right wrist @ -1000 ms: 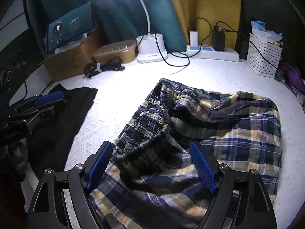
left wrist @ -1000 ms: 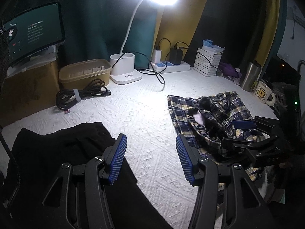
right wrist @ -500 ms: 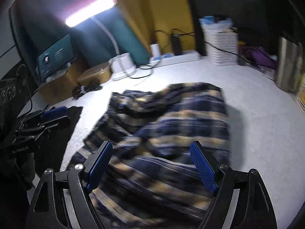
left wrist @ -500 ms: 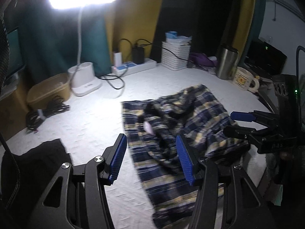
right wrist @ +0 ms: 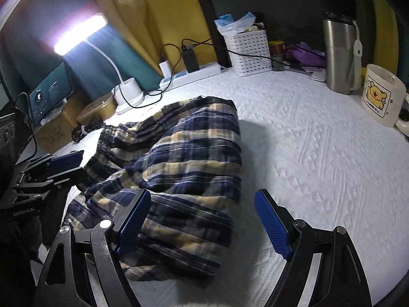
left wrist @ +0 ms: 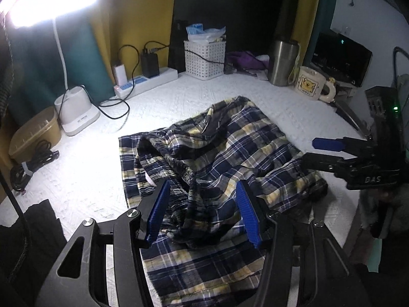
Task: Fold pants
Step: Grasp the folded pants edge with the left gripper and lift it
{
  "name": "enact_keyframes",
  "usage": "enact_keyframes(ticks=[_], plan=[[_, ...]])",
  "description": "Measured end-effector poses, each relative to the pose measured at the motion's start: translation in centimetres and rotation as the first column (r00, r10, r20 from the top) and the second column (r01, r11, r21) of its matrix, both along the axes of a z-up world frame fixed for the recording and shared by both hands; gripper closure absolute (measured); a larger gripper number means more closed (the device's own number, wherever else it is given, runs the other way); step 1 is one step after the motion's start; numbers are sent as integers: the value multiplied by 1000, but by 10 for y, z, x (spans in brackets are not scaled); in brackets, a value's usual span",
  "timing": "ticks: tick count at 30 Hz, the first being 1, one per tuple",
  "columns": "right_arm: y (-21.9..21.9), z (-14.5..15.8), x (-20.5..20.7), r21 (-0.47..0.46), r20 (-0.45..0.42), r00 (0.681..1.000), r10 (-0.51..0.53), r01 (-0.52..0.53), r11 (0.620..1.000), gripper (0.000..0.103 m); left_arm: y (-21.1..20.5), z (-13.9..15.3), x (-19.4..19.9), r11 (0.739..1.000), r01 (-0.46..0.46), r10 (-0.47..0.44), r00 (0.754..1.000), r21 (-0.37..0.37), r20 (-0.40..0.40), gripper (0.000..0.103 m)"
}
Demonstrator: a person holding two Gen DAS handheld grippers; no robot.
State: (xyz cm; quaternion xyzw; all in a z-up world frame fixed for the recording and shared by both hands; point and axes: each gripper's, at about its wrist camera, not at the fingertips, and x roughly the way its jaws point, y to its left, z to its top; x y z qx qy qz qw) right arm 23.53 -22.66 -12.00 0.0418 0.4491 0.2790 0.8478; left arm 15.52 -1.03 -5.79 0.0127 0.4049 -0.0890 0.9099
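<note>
The left gripper [left wrist: 202, 212] hangs with its blue-padded jaws apart over the rumpled navy-and-yellow plaid pants [left wrist: 212, 158], gripping nothing. The right gripper [right wrist: 204, 227] is spread too, above the pants' right side. The pants lie bunched mid-tabletop on the white textured cloth [right wrist: 319, 158]. Along the far edge stand a white lattice basket [left wrist: 204, 58] holding plastic packets, a steel tumbler [right wrist: 340, 56], a cream bear-print mug [right wrist: 381, 94], a white power strip [left wrist: 145, 81] and a white desk lamp [left wrist: 76, 115].

Navy, yellow and white plaid pants [left wrist: 230, 153] on a white embossed table cover [right wrist: 319, 158]; blue-padded black grippers; a cream mug [right wrist: 381, 94] with what looks like a yellow bear.
</note>
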Motion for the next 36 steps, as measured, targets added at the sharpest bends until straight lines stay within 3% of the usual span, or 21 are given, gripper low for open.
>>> enact_keyframes(ticks=[7,11,12,14,17,22,26,31,36], plan=[[-12,-12,5,-2,-25,999,-26,26,1000,18,-1,-18,13,999,-24,26,998,28,-54,50],[-14,-11,3,-16,-9,999,-37,36,999,19,0,-20,13,999,-4,6,999,37,-39,51],[-13,-9,3,-15,-3,1000,-26,26,1000,21,2,-21,14,999,-5,6,999,32,-44,55],[-10,-8,2,-1,-9,1000,-10,10,1000,46,3,-22,15,999,-8,10,999,35,-49,76],[-2,-15,3,-3,-39,999,7,-7,1000,54,10,-21,14,1000,-11,12,999,25,-37,93],[14,-24,-9,-84,-48,998,41,-44,995,55,22,-17,7,998,-36,37,999,42,-13,94],[11,-27,-21,-107,-36,999,25,-29,994,55,33,-13,2,998,-61,61,998,11,10,94],[13,-28,-37,-176,6,999,31,-30,984,55,41,-22,8,996,-82,82,996,26,20,94],[5,-27,-47,-180,6,1000,22,-21,983,55,45,-36,11,995,-93,93,996,43,8,94]])
